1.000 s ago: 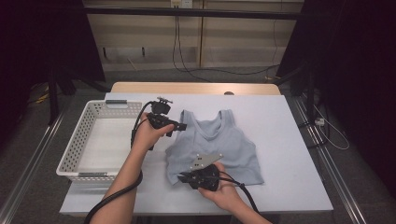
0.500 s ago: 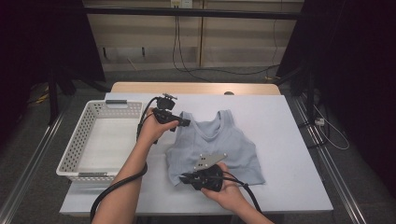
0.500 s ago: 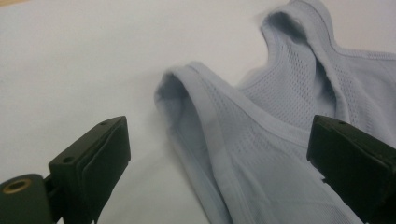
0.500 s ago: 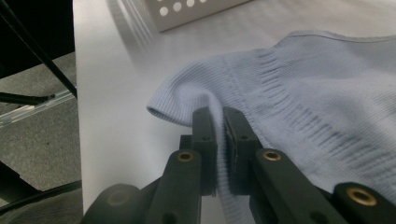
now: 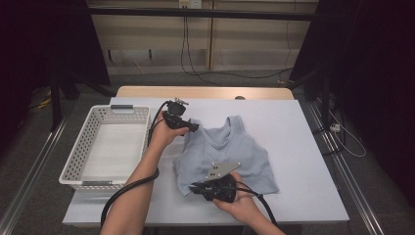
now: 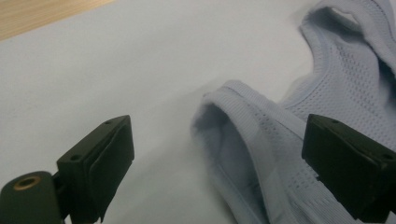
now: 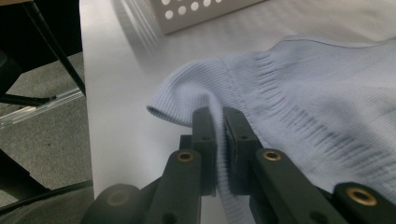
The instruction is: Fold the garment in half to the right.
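- A pale blue sleeveless top (image 5: 225, 156) lies flat on the white table (image 5: 303, 147), near the middle and a little towards the near edge, with its neck opening pointing to the far side.
- Its fabric is a fine rib knit; in the left gripper view the strap area (image 6: 261, 135) shows a small open mesh pattern with a smoother band along the edges.
- The hem is a band of deeper ribs, and at the near left corner it is bunched into a rounded fold (image 7: 187, 98) lifted slightly off the table.
- The right gripper (image 5: 198, 187) sits at that near left corner of the top, its jaws nearly together and pinching the ribbed hem between them.
- The left gripper (image 5: 195, 126) is at the far left shoulder strap, its jaws wide apart; the strap loop lies between them on the table, and neither pad presses on it.
- A white perforated basket (image 5: 88, 147) stands on the left of the table, apart from the top.
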`<control>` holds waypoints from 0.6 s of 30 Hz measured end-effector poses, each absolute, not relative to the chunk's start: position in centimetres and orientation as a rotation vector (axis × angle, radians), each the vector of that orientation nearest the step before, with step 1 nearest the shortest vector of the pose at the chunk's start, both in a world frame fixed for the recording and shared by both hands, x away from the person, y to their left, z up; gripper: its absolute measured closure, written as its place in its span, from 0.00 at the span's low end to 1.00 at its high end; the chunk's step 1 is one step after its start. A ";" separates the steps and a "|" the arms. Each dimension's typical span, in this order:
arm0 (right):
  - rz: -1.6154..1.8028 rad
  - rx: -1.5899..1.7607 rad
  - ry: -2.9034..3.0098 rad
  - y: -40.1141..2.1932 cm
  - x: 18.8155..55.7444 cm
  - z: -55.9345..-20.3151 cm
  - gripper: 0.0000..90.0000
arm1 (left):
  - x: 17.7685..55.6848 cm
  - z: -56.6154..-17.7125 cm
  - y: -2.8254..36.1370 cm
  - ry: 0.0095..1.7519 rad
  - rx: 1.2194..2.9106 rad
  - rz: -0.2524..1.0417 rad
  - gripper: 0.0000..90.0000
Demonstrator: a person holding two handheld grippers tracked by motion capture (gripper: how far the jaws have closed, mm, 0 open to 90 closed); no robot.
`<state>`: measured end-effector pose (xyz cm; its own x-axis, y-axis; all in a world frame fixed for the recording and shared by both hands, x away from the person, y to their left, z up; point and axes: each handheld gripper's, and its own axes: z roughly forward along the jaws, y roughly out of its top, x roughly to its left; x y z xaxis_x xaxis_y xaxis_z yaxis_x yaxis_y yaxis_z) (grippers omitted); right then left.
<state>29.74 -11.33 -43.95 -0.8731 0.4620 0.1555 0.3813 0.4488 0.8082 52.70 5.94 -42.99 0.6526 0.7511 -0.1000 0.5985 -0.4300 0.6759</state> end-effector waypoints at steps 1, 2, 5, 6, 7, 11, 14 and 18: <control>1.415 0.756 2.599 -11.3 29.7 -43.9 0.95 | 52.8 -43.1 5.9 1.040 2.159 0.276 0.12; 1.417 0.757 2.600 -11.3 29.8 -43.9 0.95 | 52.9 -43.3 5.8 1.040 2.152 0.273 0.13; 1.421 0.754 2.602 -11.4 29.8 -43.9 0.95 | 53.0 -43.6 5.7 1.049 2.146 0.273 0.17; 1.421 0.750 2.602 -11.4 29.9 -43.9 0.95 | 53.0 -43.8 5.7 1.054 2.142 0.262 0.17; 1.420 0.747 2.602 -11.4 29.9 -43.9 0.95 | 53.1 -44.0 5.5 1.065 2.135 0.264 0.17; 1.421 0.744 2.600 -11.4 29.9 -43.9 0.95 | 53.3 -44.5 5.6 1.074 2.147 0.259 0.20; 1.421 0.742 2.597 -11.4 29.8 -43.8 0.95 | 53.3 -44.7 5.5 1.069 2.137 0.249 0.28; 1.426 0.744 2.594 -11.5 29.8 -43.7 0.95 | 53.4 -44.9 5.4 1.089 2.119 0.245 0.37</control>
